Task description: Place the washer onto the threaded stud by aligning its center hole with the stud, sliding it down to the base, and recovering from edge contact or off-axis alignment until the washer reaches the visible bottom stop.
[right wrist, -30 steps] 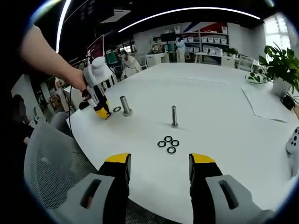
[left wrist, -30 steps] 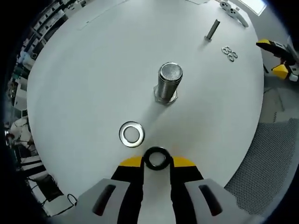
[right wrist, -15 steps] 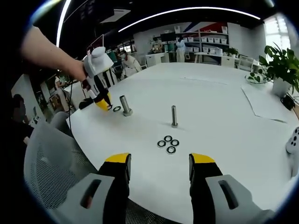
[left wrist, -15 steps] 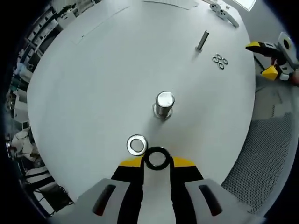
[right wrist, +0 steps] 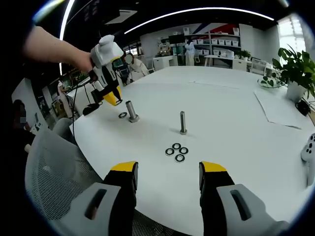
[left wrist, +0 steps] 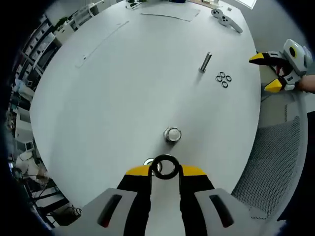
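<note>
Your left gripper (left wrist: pixel 165 172) hangs above the white table (left wrist: pixel 123 73), pointing steeply down, its yellow-tipped jaws closed on a dark washer (left wrist: pixel 165 166) held at the tips. Just beyond the held washer stands the wide threaded stud (left wrist: pixel 172 134), seen almost end-on, and a silver washer (left wrist: pixel 148 162) lies flat on the table, partly hidden behind the left jaw tip. In the right gripper view, your arm (right wrist: pixel 47 46) reaches in from the left, raising that gripper above the table beside the stud. Your right gripper (right wrist: pixel 169 172) sits level near the table's edge, jaws spread wide and holding nothing. Ahead of it lie 4 small washers (right wrist: pixel 177 151) and a thin stud (right wrist: pixel 183 123).
</note>
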